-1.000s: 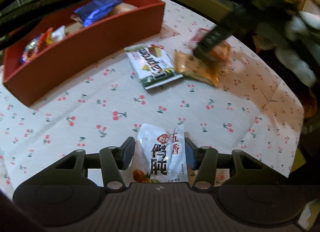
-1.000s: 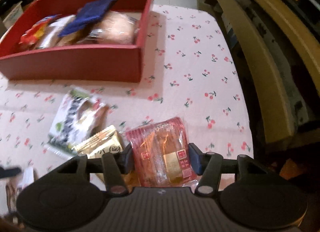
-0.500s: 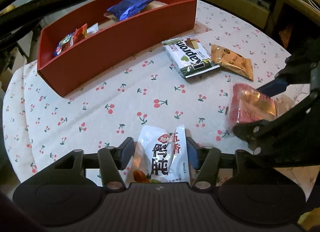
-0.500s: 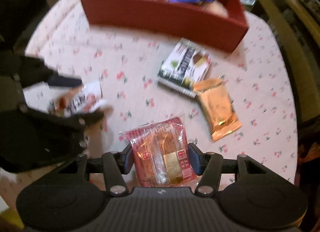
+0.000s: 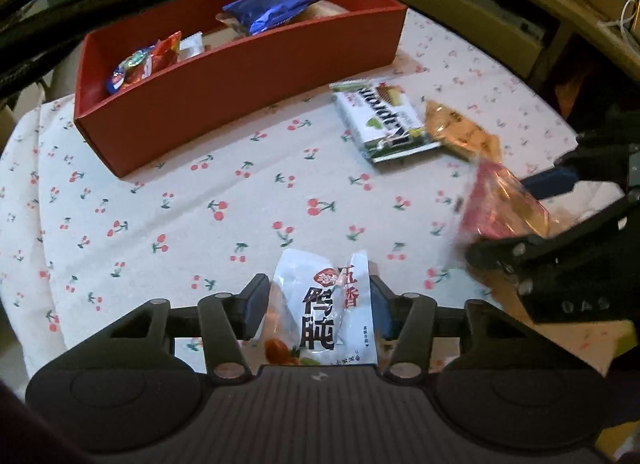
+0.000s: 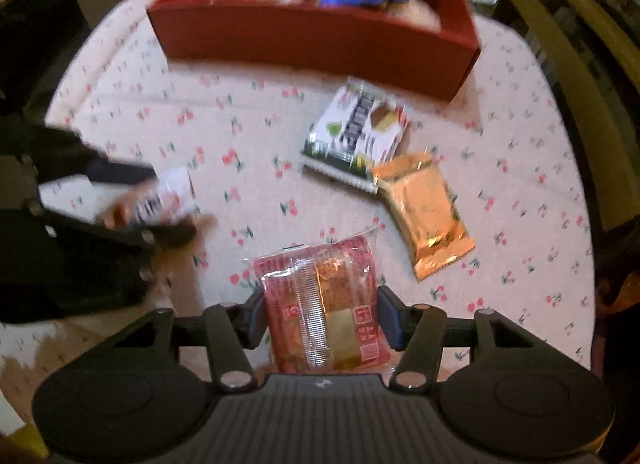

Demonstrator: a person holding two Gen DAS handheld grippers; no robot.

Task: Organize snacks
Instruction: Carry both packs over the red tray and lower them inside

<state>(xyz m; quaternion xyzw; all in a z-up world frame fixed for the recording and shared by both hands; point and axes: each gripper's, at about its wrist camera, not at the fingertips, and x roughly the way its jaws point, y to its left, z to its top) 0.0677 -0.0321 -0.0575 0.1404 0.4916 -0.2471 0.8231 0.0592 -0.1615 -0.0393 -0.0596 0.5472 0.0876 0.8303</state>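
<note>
Red box: cardboard, at 11 o'clock in the left wrist view, 12 o'clock in the right; already holds a blue packet and small wrapped sweets. Judged the collecting place for the snacks.
Left gripper: jaws closed partway onto a white pouch with black characters, pinched at its sides; pouch sticks forward, clear of the cloth.
Right gripper: jaws narrowed onto a red clear-wrapped cake, gripped at both edges, held flat.
Why held so: side pinches keep each packet level and its front end free, which should suit dropping over the box wall.
Cherry-print cloth: covers the table; two snacks left on it.
Wafer pack: green and white, at 1 o'clock in the right view, lying near the box front.
Gold packet: at 2 o'clock, its corner touching the wafer pack.
Change from half a second ago: both grippers have the same packets in the same grip; the box looms larger and nearer in both views, so both loads are travelling towards it. Wafer pack and gold packet unmoved.
</note>
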